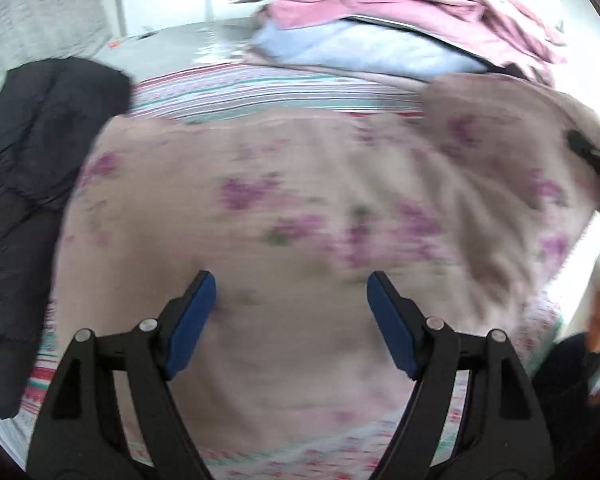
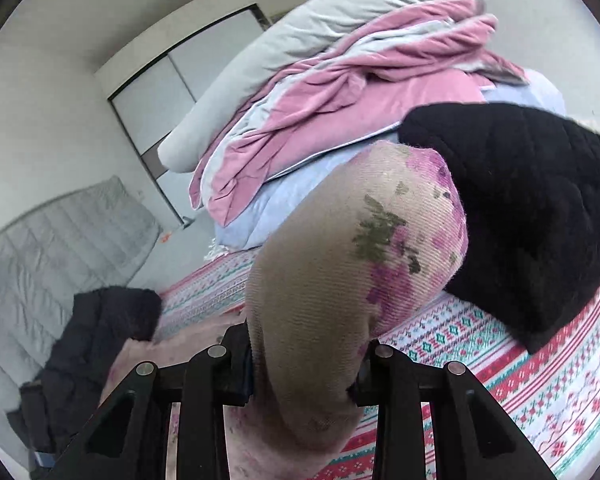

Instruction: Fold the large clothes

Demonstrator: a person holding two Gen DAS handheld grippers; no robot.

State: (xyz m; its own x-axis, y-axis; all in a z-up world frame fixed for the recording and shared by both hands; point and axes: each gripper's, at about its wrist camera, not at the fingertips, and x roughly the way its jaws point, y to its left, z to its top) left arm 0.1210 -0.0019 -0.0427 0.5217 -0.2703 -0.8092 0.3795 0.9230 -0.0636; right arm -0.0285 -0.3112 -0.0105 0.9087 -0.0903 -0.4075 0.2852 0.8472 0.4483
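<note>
A beige garment with purple flowers (image 1: 284, 208) lies spread on the patterned bed sheet (image 1: 236, 96). My left gripper (image 1: 292, 308) is open above its near part, blue pads (image 1: 192, 320) wide apart and empty. My right gripper (image 2: 304, 364) is shut on a thick fold of the same floral garment (image 2: 340, 248), which bulges up between the jaws. The right gripper's tip also shows at the right edge of the left wrist view (image 1: 588, 152), lifting the garment's right side.
A dark jacket (image 1: 32, 168) lies at the left of the bed, also in the right wrist view (image 2: 96, 344). A black knit garment (image 2: 532, 216) lies at the right. A pile of pink, blue and grey bedding (image 2: 340, 112) sits behind. A grey mattress (image 2: 52, 248) leans at left.
</note>
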